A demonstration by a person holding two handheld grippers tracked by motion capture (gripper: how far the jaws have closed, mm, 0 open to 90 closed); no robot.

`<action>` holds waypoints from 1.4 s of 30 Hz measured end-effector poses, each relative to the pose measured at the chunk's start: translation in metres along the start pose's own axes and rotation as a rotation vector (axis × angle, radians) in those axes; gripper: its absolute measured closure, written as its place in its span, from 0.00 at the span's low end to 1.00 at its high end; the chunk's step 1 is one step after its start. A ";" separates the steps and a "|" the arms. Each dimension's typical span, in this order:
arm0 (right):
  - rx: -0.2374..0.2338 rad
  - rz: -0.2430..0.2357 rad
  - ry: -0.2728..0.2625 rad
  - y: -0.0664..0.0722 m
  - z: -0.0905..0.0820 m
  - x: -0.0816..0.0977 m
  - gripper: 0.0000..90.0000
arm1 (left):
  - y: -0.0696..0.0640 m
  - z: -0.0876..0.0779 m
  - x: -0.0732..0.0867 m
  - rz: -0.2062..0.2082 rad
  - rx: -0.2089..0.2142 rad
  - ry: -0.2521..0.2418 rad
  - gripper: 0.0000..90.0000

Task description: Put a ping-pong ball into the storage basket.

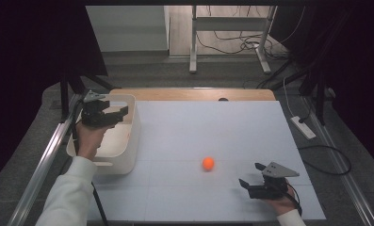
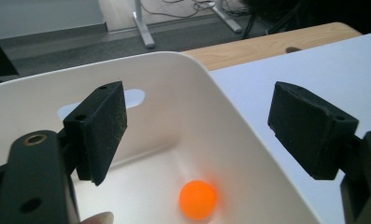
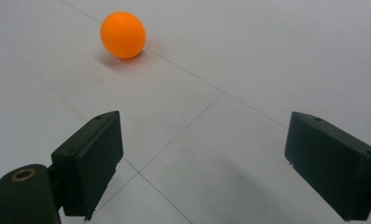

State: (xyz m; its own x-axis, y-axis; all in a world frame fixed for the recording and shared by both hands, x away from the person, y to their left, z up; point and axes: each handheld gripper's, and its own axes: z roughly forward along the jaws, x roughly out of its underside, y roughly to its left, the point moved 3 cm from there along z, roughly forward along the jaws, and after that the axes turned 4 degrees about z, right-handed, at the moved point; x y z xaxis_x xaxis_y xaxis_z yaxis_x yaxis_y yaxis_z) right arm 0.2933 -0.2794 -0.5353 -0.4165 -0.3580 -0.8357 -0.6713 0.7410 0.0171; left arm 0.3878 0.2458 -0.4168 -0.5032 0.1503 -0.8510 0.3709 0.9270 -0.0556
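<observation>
An orange ball (image 1: 208, 163) lies on the white table sheet (image 1: 213, 132), right of centre; in the right gripper view this ball (image 3: 123, 34) sits ahead and to the left of the jaws. My right gripper (image 1: 252, 177) rests low near the front right, open and empty, a short way right of that ball. My left gripper (image 1: 120, 112) hovers open over the white bin (image 1: 134, 141) at the left edge. A second orange ball (image 2: 198, 199) lies on the floor of the bin (image 2: 183, 84), below the spread jaws.
A wooden table edge (image 1: 194, 94) runs behind the white sheet. A metal rail (image 1: 43, 165) borders the left side. A power strip (image 1: 303, 127) and cables lie on the floor at the right, and a desk frame (image 1: 229, 42) stands farther back.
</observation>
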 end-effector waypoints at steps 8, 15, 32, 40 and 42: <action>0.002 0.001 0.000 -0.001 0.000 0.000 0.12 | -0.019 -0.008 -0.005 0.024 0.068 -0.041 0.22; 0.002 0.001 -0.001 0.000 0.000 0.000 0.13 | -0.031 -0.012 -0.009 0.041 0.103 -0.064 0.22; 0.001 -0.002 0.000 0.000 0.000 0.000 0.13 | -0.047 -0.011 -0.007 0.064 0.146 -0.069 0.23; 0.003 -0.001 0.001 -0.001 0.000 0.000 0.13 | -0.058 -0.011 -0.009 0.050 0.207 -0.090 0.24; 0.002 -0.002 0.001 -0.001 0.000 0.000 0.13 | -0.062 -0.011 -0.010 0.056 0.217 -0.093 0.24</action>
State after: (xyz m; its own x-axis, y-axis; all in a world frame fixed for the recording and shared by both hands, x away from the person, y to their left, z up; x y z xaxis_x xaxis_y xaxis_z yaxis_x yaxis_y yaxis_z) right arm 0.2934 -0.2800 -0.5352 -0.4160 -0.3597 -0.8352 -0.6704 0.7418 0.0145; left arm 0.3616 0.1905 -0.3991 -0.4066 0.1581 -0.8998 0.5601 0.8212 -0.1088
